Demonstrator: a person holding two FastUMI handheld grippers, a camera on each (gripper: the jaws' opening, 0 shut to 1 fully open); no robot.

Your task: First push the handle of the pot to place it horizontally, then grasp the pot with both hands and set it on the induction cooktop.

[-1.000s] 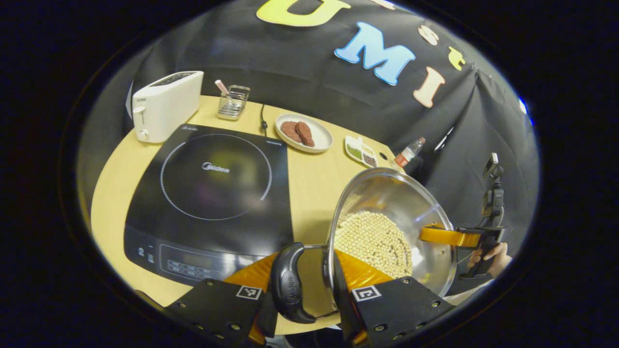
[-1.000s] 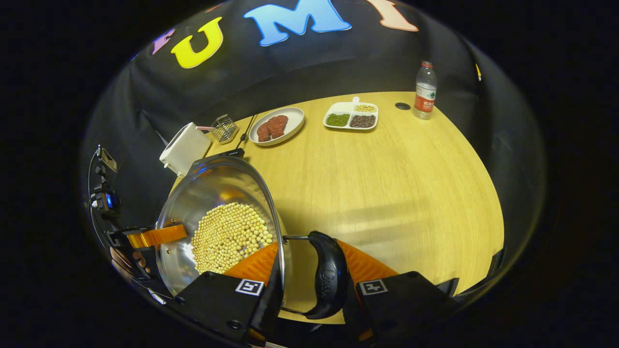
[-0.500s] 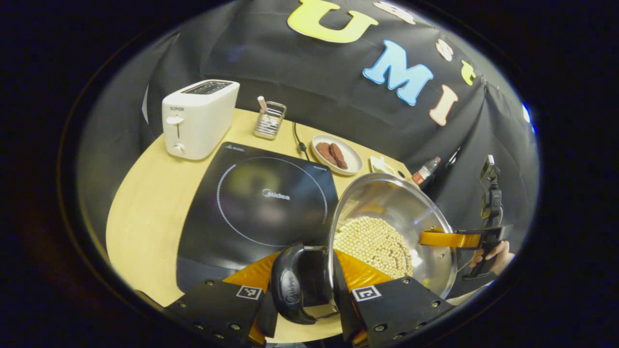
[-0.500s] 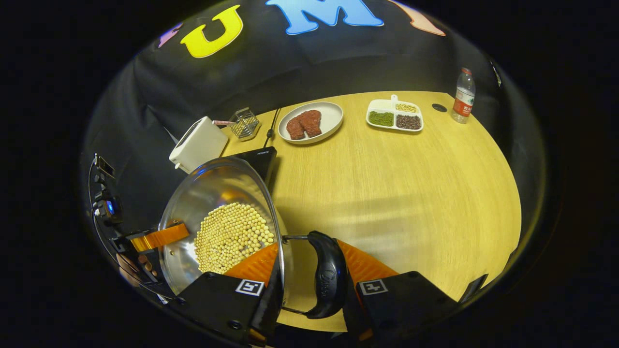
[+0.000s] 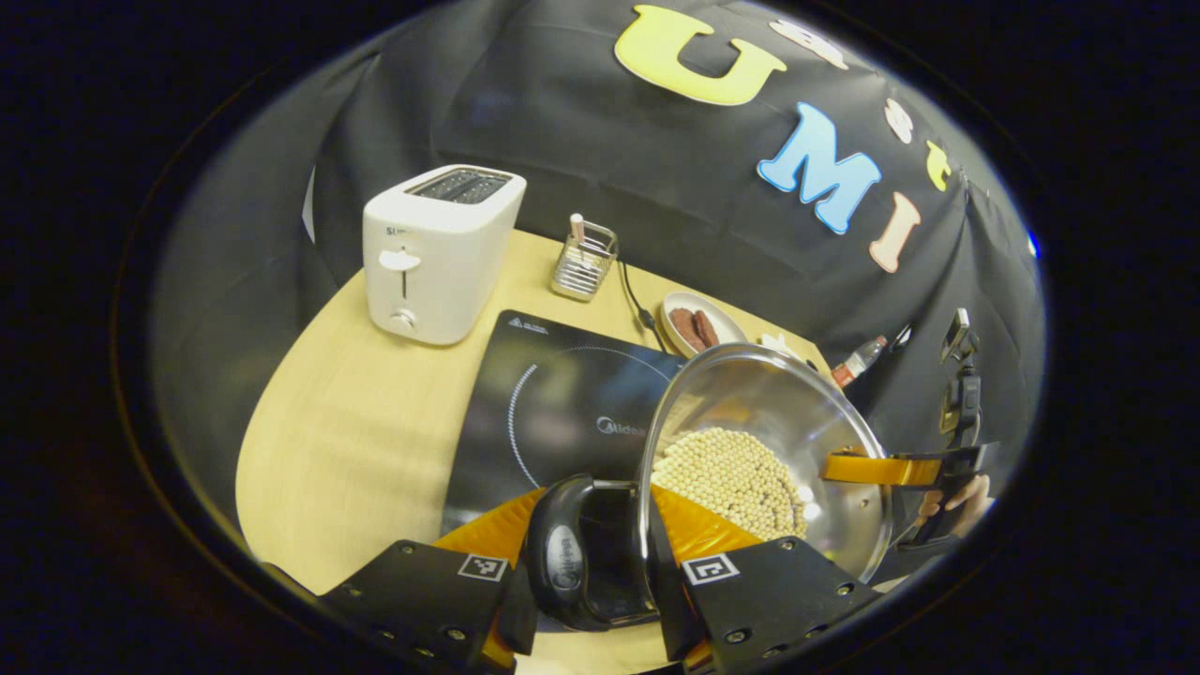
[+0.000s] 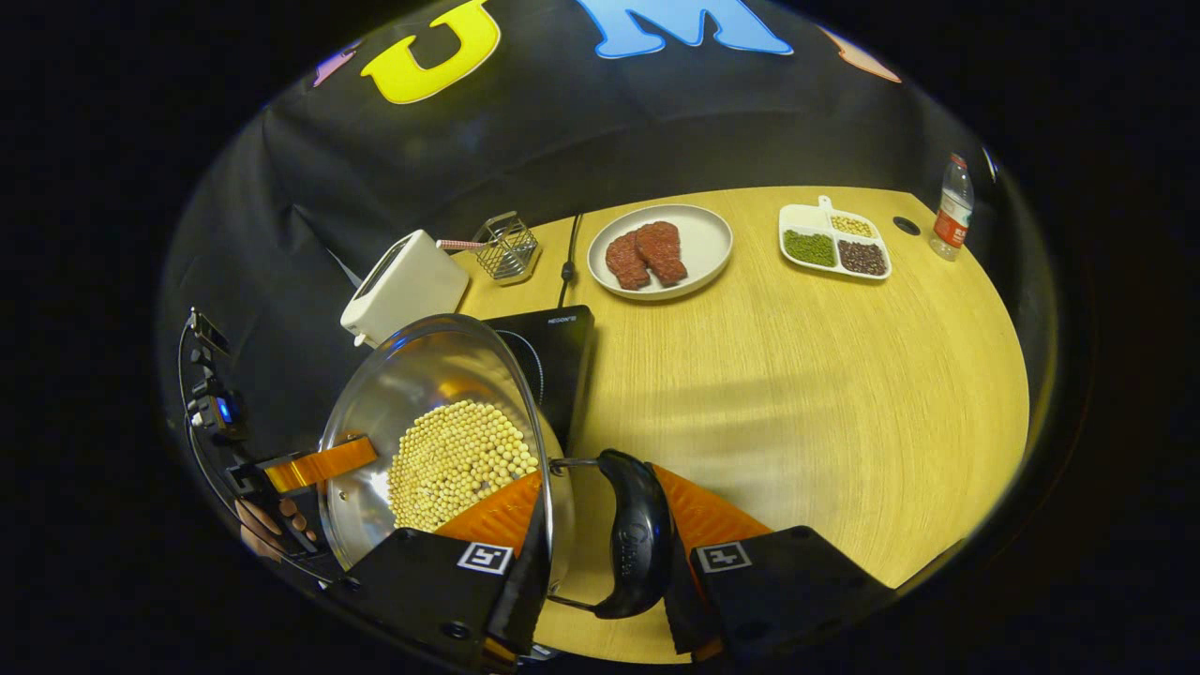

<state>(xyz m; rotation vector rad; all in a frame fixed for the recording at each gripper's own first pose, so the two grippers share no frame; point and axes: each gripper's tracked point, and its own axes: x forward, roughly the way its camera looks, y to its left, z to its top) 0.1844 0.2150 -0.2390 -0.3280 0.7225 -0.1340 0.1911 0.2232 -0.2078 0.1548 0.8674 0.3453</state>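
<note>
Pot (image 5: 759, 450) of soybeans carried over induction cooktop (image 5: 553, 403); left gripper (image 5: 600, 562) and right gripper (image 6: 600, 553) each pinch a side handle. Next: centre, lower evenly.

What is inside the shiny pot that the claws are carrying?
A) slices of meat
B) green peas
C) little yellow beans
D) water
C: the steel pot holds a heap of small round yellow beans, while the meat sits on a white plate on the table.
</note>
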